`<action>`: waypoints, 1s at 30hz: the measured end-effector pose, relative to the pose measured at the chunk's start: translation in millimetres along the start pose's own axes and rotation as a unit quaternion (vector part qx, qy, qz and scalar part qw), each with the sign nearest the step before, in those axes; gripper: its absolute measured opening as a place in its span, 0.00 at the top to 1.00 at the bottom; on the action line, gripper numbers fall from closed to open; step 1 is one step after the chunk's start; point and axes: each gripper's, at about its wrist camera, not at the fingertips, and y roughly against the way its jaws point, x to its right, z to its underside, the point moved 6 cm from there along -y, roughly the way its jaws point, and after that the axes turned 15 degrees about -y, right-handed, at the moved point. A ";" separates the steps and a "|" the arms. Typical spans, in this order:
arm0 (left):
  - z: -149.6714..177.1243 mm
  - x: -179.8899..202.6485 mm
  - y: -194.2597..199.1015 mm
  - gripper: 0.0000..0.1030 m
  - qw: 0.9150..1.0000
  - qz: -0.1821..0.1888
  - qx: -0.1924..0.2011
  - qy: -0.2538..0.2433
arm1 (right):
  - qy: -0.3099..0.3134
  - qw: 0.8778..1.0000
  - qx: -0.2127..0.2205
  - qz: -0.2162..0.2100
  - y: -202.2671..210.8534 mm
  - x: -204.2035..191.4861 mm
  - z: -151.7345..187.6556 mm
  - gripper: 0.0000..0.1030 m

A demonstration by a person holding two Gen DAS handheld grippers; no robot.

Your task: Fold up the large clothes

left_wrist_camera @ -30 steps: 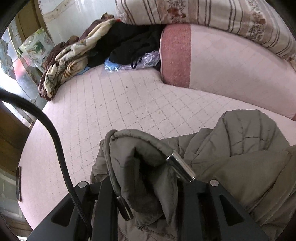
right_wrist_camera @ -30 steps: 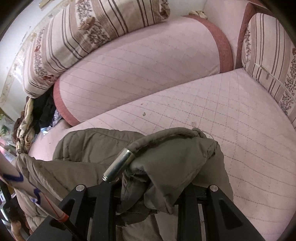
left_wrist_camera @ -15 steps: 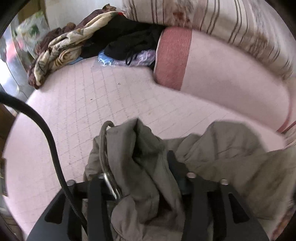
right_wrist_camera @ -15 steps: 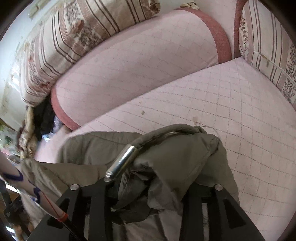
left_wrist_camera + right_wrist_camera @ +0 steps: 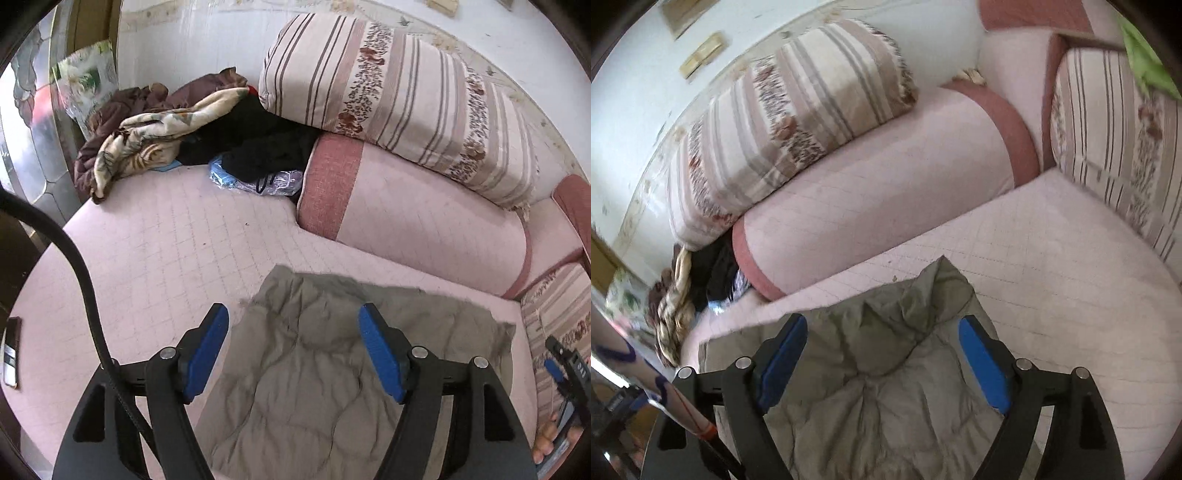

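An olive-grey padded jacket (image 5: 317,373) lies spread on the pink quilted sofa seat (image 5: 155,243), its folded edge toward the backrest. My left gripper (image 5: 293,325) hangs above the jacket's left part, jaws opening, blue pads apart with nothing pressed between them. In the right wrist view the same jacket (image 5: 886,398) lies below my right gripper (image 5: 882,332), whose jaws are also opening and hold nothing. The other gripper's blue tip (image 5: 554,369) and a hand show at the left wrist view's right edge.
A heap of other clothes (image 5: 159,129) and a plastic bag (image 5: 258,181) sit at the seat's far left. A pink bolster (image 5: 413,218) and striped cushions (image 5: 399,96) line the back. Another striped cushion (image 5: 1115,147) bounds the right side. A black cable (image 5: 85,280) crosses the left.
Both grippers let go of the jacket and rose; their jaws went from shut on bunched fabric to wide apart. The jacket dropped and now lies flatter on the seat.
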 end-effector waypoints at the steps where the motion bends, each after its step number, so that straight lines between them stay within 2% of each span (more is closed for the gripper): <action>1: 9.2 3.2 7.8 0.30 1.000 -0.001 0.001 -0.005 | 0.014 1.000 -0.001 0.001 4.2 -5.1 6.0 0.19; 4: 41.5 11.5 22.3 0.29 1.000 -0.003 -0.003 -0.019 | 0.079 0.997 -0.009 0.015 13.9 -30.6 34.7 0.48; 5: 53.0 14.2 25.0 0.28 1.000 -0.002 -0.006 -0.023 | 0.098 0.995 -0.013 0.013 15.9 -41.1 45.6 0.53; 8: 88.8 22.1 29.4 0.28 0.999 -0.001 -0.016 -0.034 | 0.145 0.989 -0.026 -0.014 16.8 -80.0 78.3 0.53; 11: 119.2 19.1 25.9 0.28 0.999 -0.016 -0.020 -0.038 | 0.188 0.981 -0.043 -0.030 4.8 -116.8 108.5 0.53; 14: 134.2 9.0 15.4 0.28 0.999 -0.022 -0.024 -0.026 | 0.223 0.973 -0.052 -0.007 -29.4 -138.6 133.1 0.53; 18: 140.4 -2.8 0.8 0.28 0.999 -0.023 -0.021 -0.012 | 0.225 0.972 -0.043 0.052 -84.9 -137.4 141.1 0.53; 22: 140.9 -15.3 -11.8 0.28 0.999 -0.035 -0.013 -0.011 | 0.214 0.971 -0.045 0.096 -139.8 -124.1 132.5 0.53; 27: 146.9 -26.7 -27.1 0.28 0.998 -0.056 -0.005 -0.015 | 0.189 0.975 -0.049 0.109 -177.9 -110.9 122.0 0.48; 30: 149.1 -25.7 -37.8 0.28 0.999 -0.042 -0.019 -0.023 | 0.178 0.977 -0.047 0.106 -188.2 -104.7 121.3 0.44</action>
